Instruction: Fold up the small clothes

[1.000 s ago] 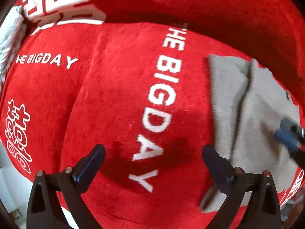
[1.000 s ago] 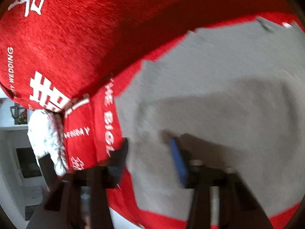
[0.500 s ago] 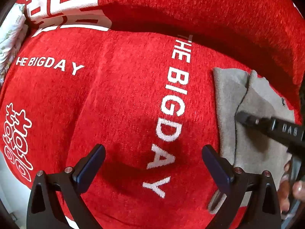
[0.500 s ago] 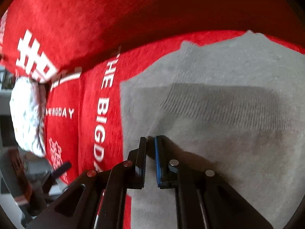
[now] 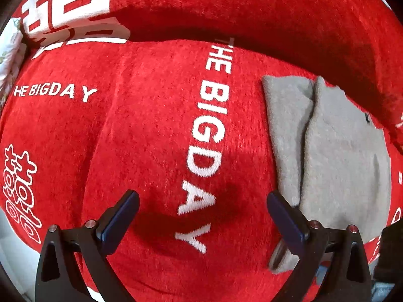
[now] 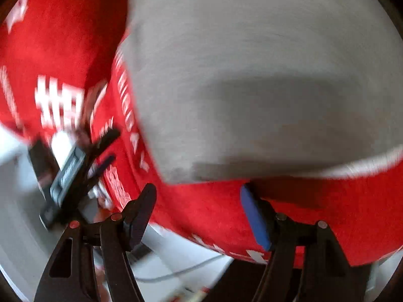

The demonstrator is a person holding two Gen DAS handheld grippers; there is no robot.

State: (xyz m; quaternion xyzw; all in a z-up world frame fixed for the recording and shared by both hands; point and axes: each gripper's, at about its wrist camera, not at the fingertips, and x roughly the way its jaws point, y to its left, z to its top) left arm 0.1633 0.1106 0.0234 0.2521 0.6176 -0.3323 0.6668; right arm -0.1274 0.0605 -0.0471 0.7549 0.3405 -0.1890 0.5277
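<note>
A grey knitted garment (image 5: 335, 156) lies folded on a red cover (image 5: 141, 136) with white lettering, to the right in the left wrist view; one layer overlaps another along a lengthwise fold. My left gripper (image 5: 201, 216) points down over the red cover, open, nothing between its fingers, its right finger (image 5: 287, 224) at the garment's lower left edge. In the blurred right wrist view the garment (image 6: 264, 80) fills the upper right. My right gripper (image 6: 199, 201) is just off its near edge, over red cloth, jaws opening, nothing between them. The left gripper (image 6: 83, 161) shows there at left.
The cover rises into a red backrest (image 5: 277, 12) behind the seat. A patterned white cloth (image 5: 10, 58) lies at the far left edge. Below the seat's front edge are a pale floor (image 6: 22, 226) and a thin white cable (image 6: 181, 271).
My right gripper has let go of the grey garment, opened and pulled back toward the seat's front edge. It has left the left wrist view. The left gripper has stayed in place, open.
</note>
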